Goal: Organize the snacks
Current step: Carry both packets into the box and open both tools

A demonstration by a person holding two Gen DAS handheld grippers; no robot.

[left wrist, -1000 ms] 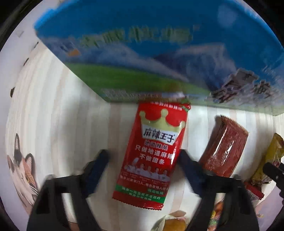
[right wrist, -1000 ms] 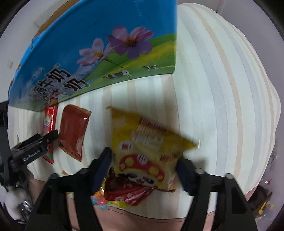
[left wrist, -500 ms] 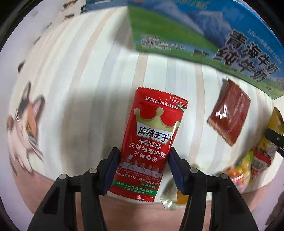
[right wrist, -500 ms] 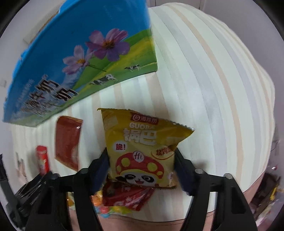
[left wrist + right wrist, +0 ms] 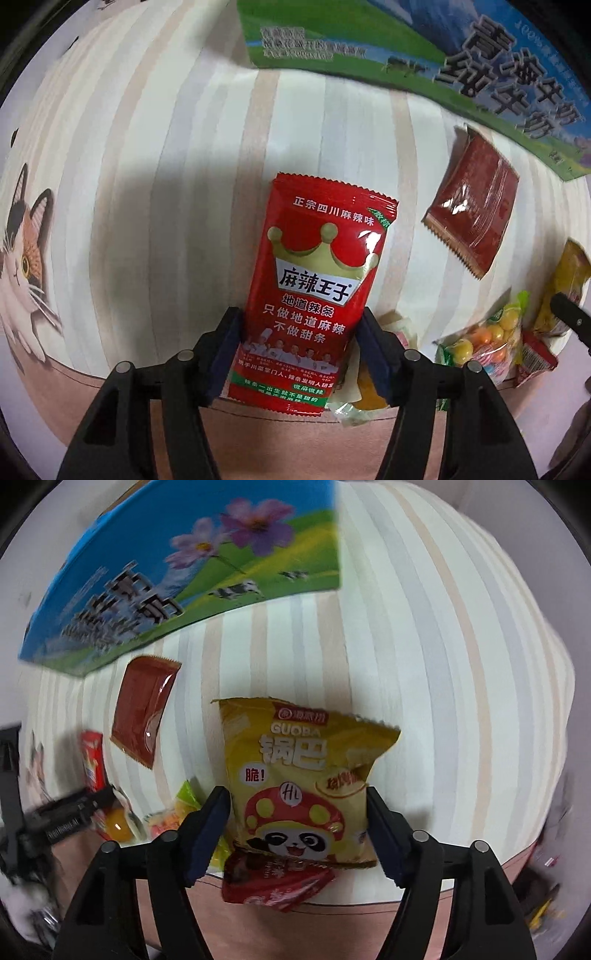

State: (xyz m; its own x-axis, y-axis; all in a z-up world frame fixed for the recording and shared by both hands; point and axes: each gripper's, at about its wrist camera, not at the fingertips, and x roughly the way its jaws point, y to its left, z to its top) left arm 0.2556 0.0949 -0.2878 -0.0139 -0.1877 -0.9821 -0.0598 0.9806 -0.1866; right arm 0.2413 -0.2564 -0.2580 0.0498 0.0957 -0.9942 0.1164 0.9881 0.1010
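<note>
Left wrist view shows the left tongs point(image 5: 299, 350) with the red spicy snack pack point(image 5: 314, 291) between their two arms; the pads touch its sides, and the jaws are opening, so I think the pack is being let go here on the striped cloth point(image 5: 166, 166). The brown packet point(image 5: 472, 218) lies up and to the right of these tongs, near the big blue milk box point(image 5: 480, 74). The right tongs point(image 5: 295, 830) have the yellow panda chip bag point(image 5: 303, 775) between their pads, and their jaws are opening too. A dark red wrapper point(image 5: 273, 882) peeks out under the bag, close to the tongs, maybe part of a pile
</note>
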